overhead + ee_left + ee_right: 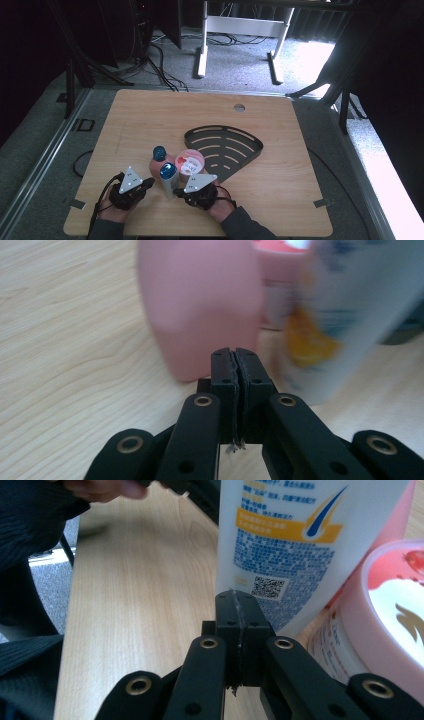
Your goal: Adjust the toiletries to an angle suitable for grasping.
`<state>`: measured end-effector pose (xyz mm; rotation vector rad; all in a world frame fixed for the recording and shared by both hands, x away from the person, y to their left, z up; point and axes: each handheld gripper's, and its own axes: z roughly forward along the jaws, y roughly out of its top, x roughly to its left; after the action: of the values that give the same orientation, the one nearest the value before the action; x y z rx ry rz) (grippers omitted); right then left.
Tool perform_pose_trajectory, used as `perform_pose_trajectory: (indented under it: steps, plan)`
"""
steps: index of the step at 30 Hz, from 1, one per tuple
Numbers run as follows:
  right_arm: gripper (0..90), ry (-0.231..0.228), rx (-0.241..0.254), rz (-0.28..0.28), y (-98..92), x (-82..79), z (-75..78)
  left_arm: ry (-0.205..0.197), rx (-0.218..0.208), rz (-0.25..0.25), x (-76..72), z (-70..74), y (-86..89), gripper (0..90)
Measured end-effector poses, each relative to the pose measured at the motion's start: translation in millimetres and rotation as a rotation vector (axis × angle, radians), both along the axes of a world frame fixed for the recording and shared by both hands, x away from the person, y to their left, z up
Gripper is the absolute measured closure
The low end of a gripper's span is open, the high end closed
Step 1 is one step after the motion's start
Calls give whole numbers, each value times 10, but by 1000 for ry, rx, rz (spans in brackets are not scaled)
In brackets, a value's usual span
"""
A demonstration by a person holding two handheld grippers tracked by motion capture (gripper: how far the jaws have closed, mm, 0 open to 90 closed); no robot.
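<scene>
Grippers and toiletries on a wooden table, listed from left to right as I see them from the high view. My left gripper lies low near the front edge, its jaws pressed flat together with nothing between them; in the left gripper view the closed tips point at the base of the pink bottle, close to it, though I cannot tell whether they touch. Next stands that pink bottle with its blue cap, upright. Just beside it and nearer to me is the white bottle, also blue-capped and upright; its printed label fills the upper part of the right gripper view. Behind these two sits the pink jar, touching or nearly touching them. My right gripper comes next, jaws likewise fully closed and empty, tips just before the white bottle's lower edge. Farthest right lies the dark fan-shaped rack, flat on the table.
</scene>
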<state>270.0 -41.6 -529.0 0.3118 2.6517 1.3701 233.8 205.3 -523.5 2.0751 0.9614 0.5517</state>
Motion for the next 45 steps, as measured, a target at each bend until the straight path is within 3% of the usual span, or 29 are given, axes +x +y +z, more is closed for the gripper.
perform_pose_trajectory:
  steps: [7, 15, 23, 32, 45]
  plan:
    - [900, -4, -7, -19, 57, 69, -22, 15, 19, -35, -32, -15, -54, 891]
    - [900, -3, -11, -27, 105, 131, -35, 32, 41, 31, 104, -65, -58, 890]
    - [900, -10, -11, -42, 137, 168, -40, 52, 86, 63, 293, -114, -75, 890]
    - [900, -9, -6, -64, 205, 206, -30, 69, 66, 116, 514, -118, 61, 888]
    - [900, -15, -4, -100, 341, 279, -27, 79, 67, 125, 695, -135, 68, 879]
